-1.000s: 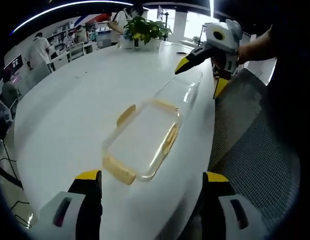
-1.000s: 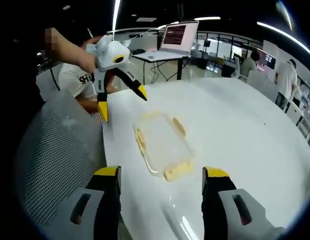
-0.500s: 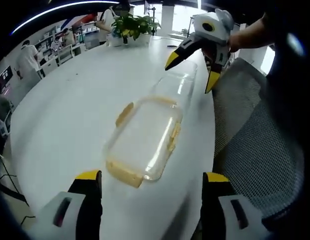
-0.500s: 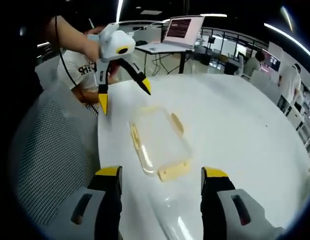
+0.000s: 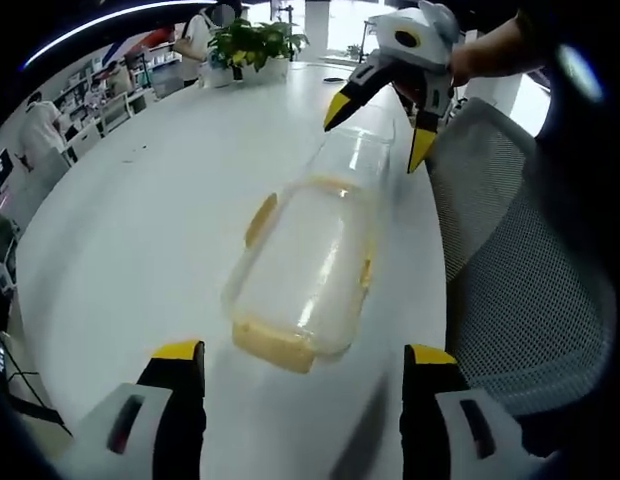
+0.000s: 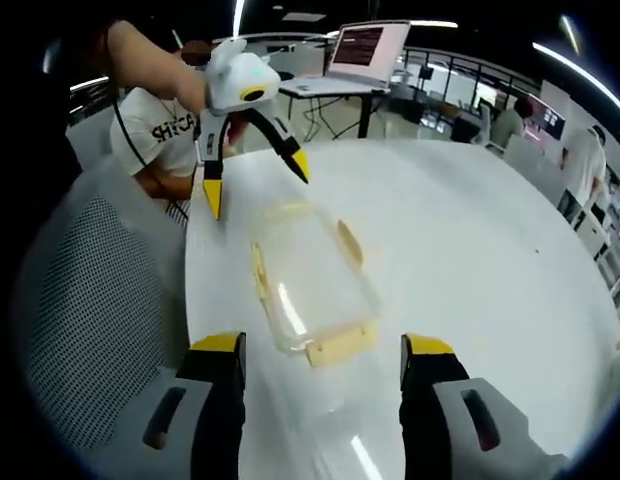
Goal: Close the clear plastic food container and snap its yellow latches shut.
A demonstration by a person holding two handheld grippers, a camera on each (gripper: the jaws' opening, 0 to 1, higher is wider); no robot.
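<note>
A clear plastic container (image 5: 305, 265) with yellow latches (image 5: 260, 216) lies on the white table (image 5: 140, 220), close to its edge. Beyond its far end lies a second clear plastic piece (image 5: 362, 160) without latches. My left gripper (image 5: 302, 355) is open just short of the container's near yellow latch (image 5: 275, 345). My right gripper (image 5: 375, 145) hangs open over the second clear piece, nothing between its fingers. In the right gripper view the container (image 6: 310, 280) lies ahead of my open right gripper (image 6: 322, 345), and my left gripper (image 6: 257, 192) hovers open beyond its far end.
A grey mesh chair (image 5: 520, 270) stands against the table edge beside the container, also seen as the chair (image 6: 90, 300). A potted plant (image 5: 245, 45) sits at the table's far end. A laptop (image 6: 365, 55) on a stand and several people are in the background.
Both cameras have moved closer to the container. My right gripper has dropped toward the far clear piece, and my left gripper has come nearer to the container's other end. The container has stayed put.
</note>
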